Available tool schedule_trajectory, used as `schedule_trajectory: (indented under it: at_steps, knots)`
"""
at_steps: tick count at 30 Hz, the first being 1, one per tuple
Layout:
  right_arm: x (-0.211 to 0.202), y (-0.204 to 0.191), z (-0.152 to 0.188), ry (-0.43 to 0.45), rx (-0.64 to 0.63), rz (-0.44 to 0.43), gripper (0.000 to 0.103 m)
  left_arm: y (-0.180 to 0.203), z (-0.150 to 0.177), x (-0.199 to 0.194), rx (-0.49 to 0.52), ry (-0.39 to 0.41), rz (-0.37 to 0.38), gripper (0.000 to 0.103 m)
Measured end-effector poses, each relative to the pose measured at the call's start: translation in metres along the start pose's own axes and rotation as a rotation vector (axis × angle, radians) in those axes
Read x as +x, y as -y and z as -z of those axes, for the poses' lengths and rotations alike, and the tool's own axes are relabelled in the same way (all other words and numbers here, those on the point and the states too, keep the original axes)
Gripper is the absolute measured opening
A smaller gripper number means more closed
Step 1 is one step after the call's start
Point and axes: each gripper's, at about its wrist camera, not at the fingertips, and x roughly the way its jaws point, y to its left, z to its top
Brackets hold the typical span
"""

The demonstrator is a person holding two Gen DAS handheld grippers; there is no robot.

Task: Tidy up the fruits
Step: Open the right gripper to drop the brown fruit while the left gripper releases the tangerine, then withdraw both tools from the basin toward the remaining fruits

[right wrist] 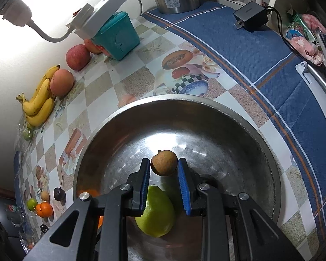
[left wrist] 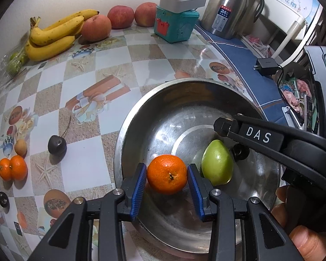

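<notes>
- Left tongs (left wrist: 167,175) are gripping a mandarin (left wrist: 167,174) between the blue pads, inside the steel bowl (left wrist: 128,134), at 6 o'clock.
- A green fruit (left wrist: 217,163) is lying in the bowl, at the mandarin's 3 o'clock.
- Right tongs (right wrist: 164,163) are clenching a small brown fruit (right wrist: 164,162) above the bowl.
- Bananas (left wrist: 52,37) and apples (left wrist: 120,17) are resting on the table at 11 o'clock.

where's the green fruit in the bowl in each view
Left wrist view: green fruit lies in the steel bowl, lower right of centre, just right of the mandarin.
Right wrist view: green fruit lies low in the middle, partly behind the claw fingers.
Shared landmark: teal box by the wall.
</notes>
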Motion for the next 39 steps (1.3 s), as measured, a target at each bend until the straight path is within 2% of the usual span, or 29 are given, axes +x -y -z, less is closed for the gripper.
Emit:
schedule_trajectory:
  at_steps: [5, 8, 10, 12, 21, 26, 34, 39]
  knots:
    - [0.001, -0.001, -0.001, 0.004, 0.0, 0.0, 0.029, 0.001, 0.0, 0.001, 0.005, -0.002, -0.006, 0.043]
    - [-0.002, 0.0, -0.002, 0.012, 0.007, -0.002, 0.037, 0.001, -0.001, 0.001, 0.004, -0.004, -0.001, 0.043]
    - [-0.003, 0.001, -0.003, 0.017, 0.01, -0.003, 0.038, 0.001, -0.002, -0.002, 0.004, 0.005, 0.005, 0.047]
    - [-0.007, 0.001, -0.004, 0.024, 0.009, -0.008, 0.038, 0.001, -0.003, -0.006, 0.006, 0.017, 0.005, 0.059]
    - [-0.017, -0.001, -0.007, 0.051, -0.004, -0.019, 0.038, -0.008, -0.012, -0.026, -0.022, 0.068, 0.013, 0.059]
    - [-0.017, -0.002, -0.006, 0.048, -0.011, -0.02, 0.038, -0.035, -0.017, -0.039, -0.129, 0.095, 0.003, 0.059]
    - [-0.015, -0.006, -0.005, 0.039, -0.028, -0.021, 0.038, -0.104, -0.015, -0.051, -0.366, 0.105, -0.103, 0.059]
    - [-0.017, -0.011, -0.003, 0.034, -0.049, -0.026, 0.038, -0.133, -0.01, -0.059, -0.462, 0.108, -0.143, 0.059]
